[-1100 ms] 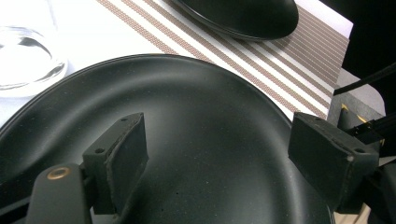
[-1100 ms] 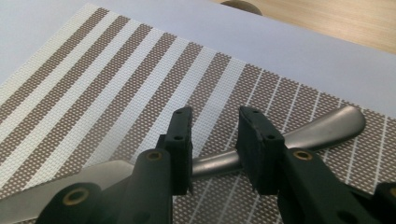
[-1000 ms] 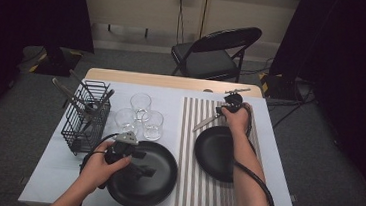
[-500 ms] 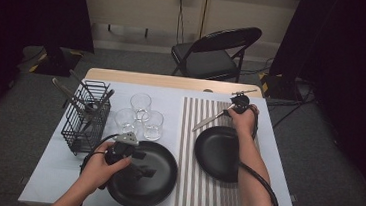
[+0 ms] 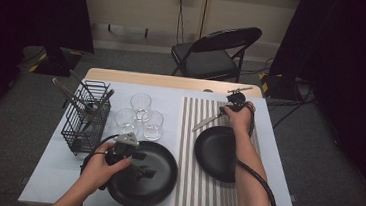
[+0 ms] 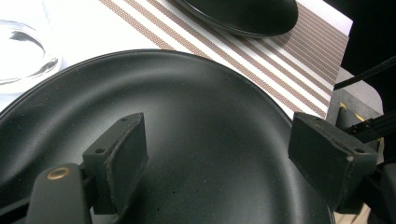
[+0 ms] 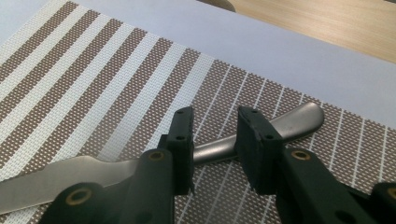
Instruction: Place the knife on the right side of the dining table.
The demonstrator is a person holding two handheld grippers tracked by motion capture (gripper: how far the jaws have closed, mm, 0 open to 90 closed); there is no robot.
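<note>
Knife (image 7: 140,163) lies flat on the striped placemat (image 7: 93,93) at the far right of the bench (image 5: 171,94), its handle passing between the narrowly parted jaws of the right tool (image 7: 215,140); the pads straddle the handle, and I cannot tell whether they press it. Nearer, the big black plate (image 6: 210,140) sits under the left tool (image 6: 217,149), jaws wide and released. A smaller plate (image 5: 215,151) rests beside the knife. No writing is readable anywhere.

Black tongs (image 7: 215,140) with brass screws, trailing black cables.
</note>
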